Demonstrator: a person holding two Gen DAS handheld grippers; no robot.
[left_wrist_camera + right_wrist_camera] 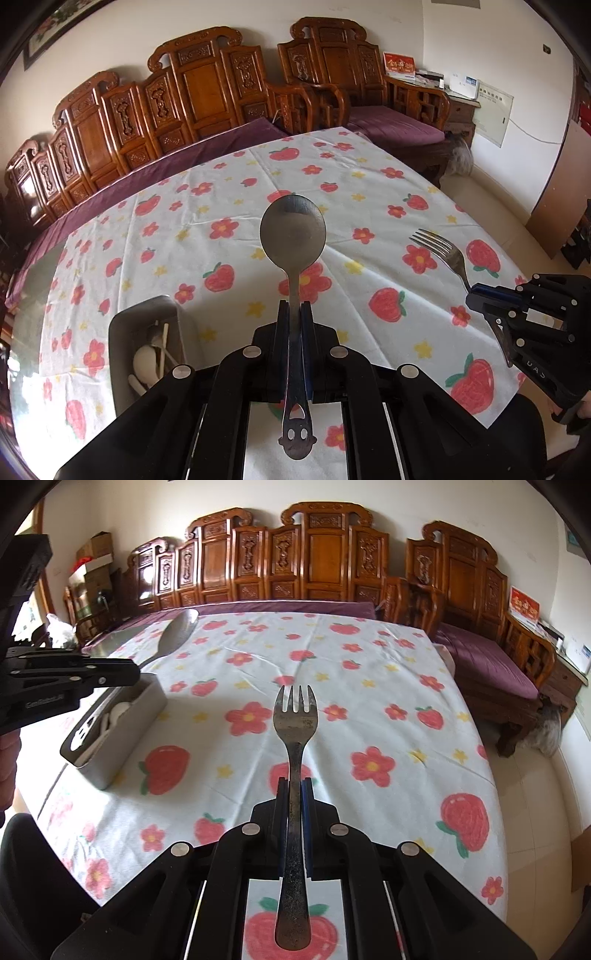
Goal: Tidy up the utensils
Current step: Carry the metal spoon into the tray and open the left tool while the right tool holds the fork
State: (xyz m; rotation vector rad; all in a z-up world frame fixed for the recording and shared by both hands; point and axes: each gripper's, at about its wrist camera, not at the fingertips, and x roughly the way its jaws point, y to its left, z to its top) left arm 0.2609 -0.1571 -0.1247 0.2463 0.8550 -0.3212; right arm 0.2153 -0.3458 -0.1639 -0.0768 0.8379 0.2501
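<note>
The left tool (294, 310), clamped on the spoon (293, 230), sits nearest the grey tray (122, 325) (just lower-left), while the right tool (294, 786) grips the fork (294, 716).

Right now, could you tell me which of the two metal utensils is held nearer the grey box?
The spoon in the left hand-held gripper; the grey box lies just beside it, while the fork is held far right.

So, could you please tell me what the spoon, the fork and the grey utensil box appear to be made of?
The spoon looks like brushed stainless steel: grey, with a dull sheen on its bowl. The fork is also metal, probably steel, but duller and speckled, perhaps tarnished. The box has a matte grey, smooth wall; metal or plastic, I cannot tell. The white utensils inside it look like plastic.
</note>
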